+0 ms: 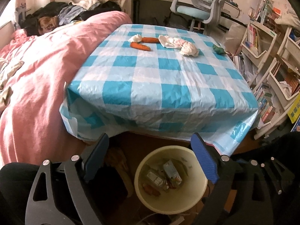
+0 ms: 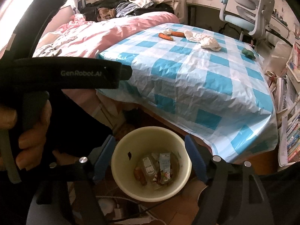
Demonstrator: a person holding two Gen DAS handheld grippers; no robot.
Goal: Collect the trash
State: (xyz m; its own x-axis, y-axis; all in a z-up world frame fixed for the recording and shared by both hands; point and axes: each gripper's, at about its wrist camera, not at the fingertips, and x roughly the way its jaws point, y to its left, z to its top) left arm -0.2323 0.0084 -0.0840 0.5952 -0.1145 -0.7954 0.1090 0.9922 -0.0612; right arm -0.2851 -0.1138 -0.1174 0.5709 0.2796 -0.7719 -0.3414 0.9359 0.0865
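Note:
A cream waste bin [image 1: 195, 196] [image 2: 121, 180] stands on the floor below the near edge of the checked table [image 1: 168, 93] [image 2: 206, 86]. Cartons and wrappers [image 1: 168, 176] [image 2: 159, 166] lie at its bottom. Both grippers hover over the bin: my left gripper [image 1: 150, 140] is open and holds nothing, and my right gripper [image 2: 150, 140] is open and holds nothing. At the table's far side lie two carrots [image 1: 140, 46] [image 2: 166, 36], crumpled white paper [image 1: 189, 49] [image 2: 211, 44] and a green item [image 1: 218, 49] [image 2: 248, 53].
A pink-covered bed [image 1: 37, 93] [image 2: 112, 30] runs along the table's left side. A desk chair [image 1: 202, 5] [image 2: 243, 15] stands beyond the table and book racks [image 1: 262, 56] crowd the right. A hand [image 2: 28, 136] holds the left tool, and cables [image 2: 121, 211] lie by the bin.

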